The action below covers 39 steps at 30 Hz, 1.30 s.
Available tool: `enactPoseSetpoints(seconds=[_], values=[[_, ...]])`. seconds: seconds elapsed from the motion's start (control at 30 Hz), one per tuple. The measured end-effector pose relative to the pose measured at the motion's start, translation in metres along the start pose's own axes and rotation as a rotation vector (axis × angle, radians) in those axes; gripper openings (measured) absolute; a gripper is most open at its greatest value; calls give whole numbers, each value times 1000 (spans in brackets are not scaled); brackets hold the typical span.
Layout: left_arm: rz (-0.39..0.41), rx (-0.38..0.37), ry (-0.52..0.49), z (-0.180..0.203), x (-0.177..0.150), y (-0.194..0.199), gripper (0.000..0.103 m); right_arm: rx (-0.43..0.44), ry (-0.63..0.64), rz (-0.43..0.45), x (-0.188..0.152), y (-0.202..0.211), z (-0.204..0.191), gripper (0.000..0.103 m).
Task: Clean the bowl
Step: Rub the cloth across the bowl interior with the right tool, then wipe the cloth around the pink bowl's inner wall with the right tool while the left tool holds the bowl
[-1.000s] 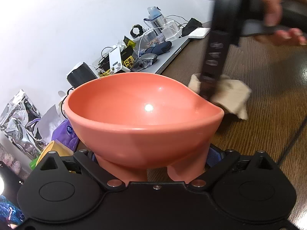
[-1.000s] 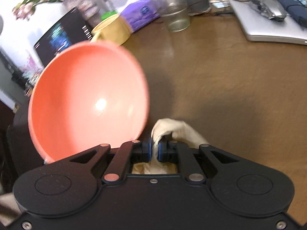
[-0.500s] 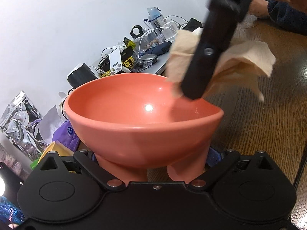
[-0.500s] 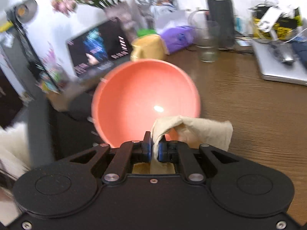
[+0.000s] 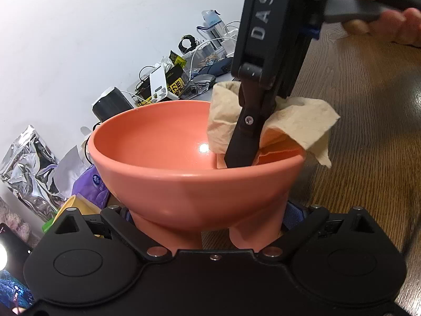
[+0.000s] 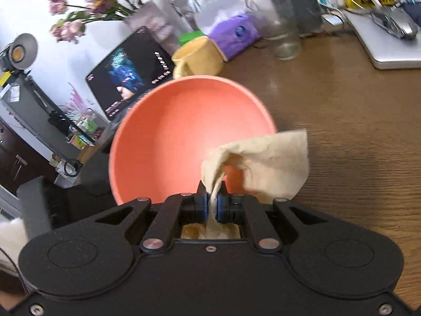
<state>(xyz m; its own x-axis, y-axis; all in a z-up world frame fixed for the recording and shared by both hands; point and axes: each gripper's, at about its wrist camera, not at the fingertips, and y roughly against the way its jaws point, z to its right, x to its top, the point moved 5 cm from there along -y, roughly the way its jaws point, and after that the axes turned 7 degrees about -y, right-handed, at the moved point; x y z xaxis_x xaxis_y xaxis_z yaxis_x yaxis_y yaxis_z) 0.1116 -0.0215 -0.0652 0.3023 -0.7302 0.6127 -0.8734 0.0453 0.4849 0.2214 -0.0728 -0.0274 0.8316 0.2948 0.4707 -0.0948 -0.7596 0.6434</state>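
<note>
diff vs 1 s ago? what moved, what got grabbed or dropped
The right gripper lifted the beige paper towel off the wooden table and swung it over the salmon bowl; its fingertips now dip inside the rim, part of the towel draping outside. Nothing newly grabbed or released: it was already clamped on the towel. The left gripper kept the bowl held by its base, same place, same tilt.

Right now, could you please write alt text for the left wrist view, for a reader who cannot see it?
A salmon-pink bowl is clamped by its base in the left tool, filling the view. From upper right, the right tool, shut on a beige paper towel, dips inside the bowl's right rim. Behind lie a wooden table and desk clutter along a white wall.
</note>
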Motion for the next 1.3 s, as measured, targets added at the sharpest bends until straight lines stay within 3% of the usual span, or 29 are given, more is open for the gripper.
enactPoseSetpoints(seconds=[0.3,0.63,0.93,1.3], values=[[2,1,-3,1,0,0,97,-61,44,18,35,3,10,8],[1,-2,0,1,0,0,97,-69,196,38,63,-4,-25,8],[10,-8,-3,-1,0,-1,97,-74,348,11,58,-14,-67,8],[1,-16,13,-2,-1,-3,97,-54,490,-68,25,-16,-103,8]])
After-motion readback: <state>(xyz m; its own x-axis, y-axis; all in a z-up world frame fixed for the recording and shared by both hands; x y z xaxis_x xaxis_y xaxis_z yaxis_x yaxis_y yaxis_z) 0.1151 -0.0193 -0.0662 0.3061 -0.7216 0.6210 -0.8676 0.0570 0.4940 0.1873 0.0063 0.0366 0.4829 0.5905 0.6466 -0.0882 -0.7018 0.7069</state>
